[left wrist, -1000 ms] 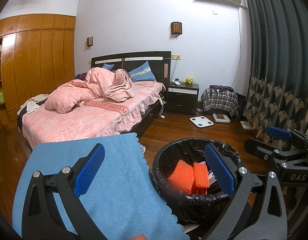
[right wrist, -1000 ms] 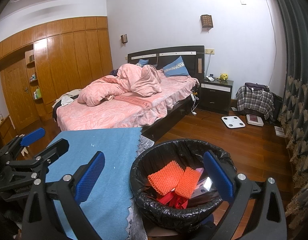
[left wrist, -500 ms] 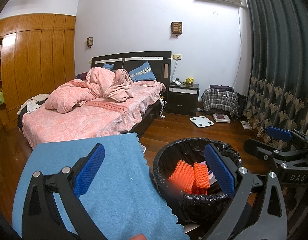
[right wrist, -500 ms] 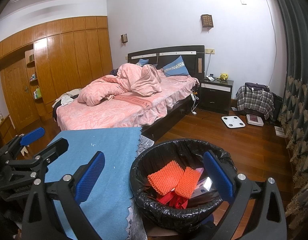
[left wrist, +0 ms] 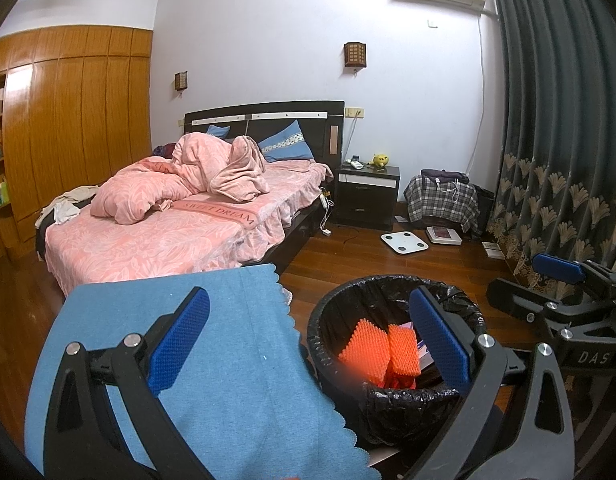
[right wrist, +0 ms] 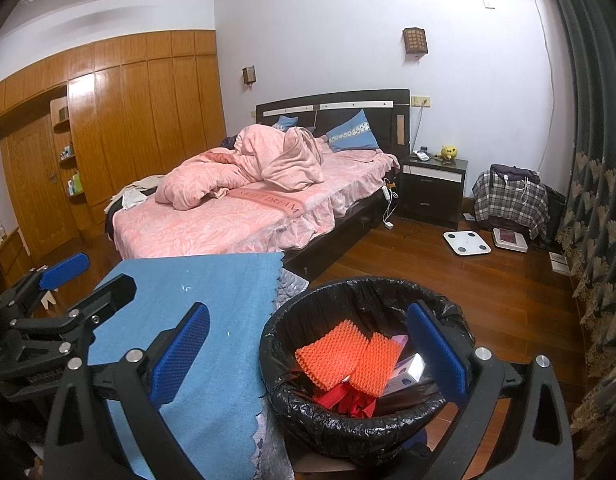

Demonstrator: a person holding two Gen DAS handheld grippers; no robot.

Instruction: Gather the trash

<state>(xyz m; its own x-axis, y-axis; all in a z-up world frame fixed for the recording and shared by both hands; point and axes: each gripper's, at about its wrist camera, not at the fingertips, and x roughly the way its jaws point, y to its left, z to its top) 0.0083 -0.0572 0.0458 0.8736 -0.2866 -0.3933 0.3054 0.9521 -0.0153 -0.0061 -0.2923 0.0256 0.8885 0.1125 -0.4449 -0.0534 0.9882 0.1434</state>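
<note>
both grippers hover empty, fingers apart, over desk and bin

left gripper (left wrist: 308, 344) and right gripper (right wrist: 308, 344) frame the black-lined bin (right wrist: 303, 316) at 5 o'clock of the blue cloth (right wrist: 211, 292); orange foam trash (right wrist: 348, 356) inside hides what lies beneath.

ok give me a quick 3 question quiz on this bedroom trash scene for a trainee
1. True or false: both the left gripper and the right gripper have their jaws closed on trash.
2. What lies on top inside the black-lined trash bin? A) orange foam netting B) a pillow C) a shoe
3. Fill in: the cloth beside the bin is ____ in colour.

Key: 1 false, both are open and empty. 2 A, the orange foam netting. 3 blue.
</note>
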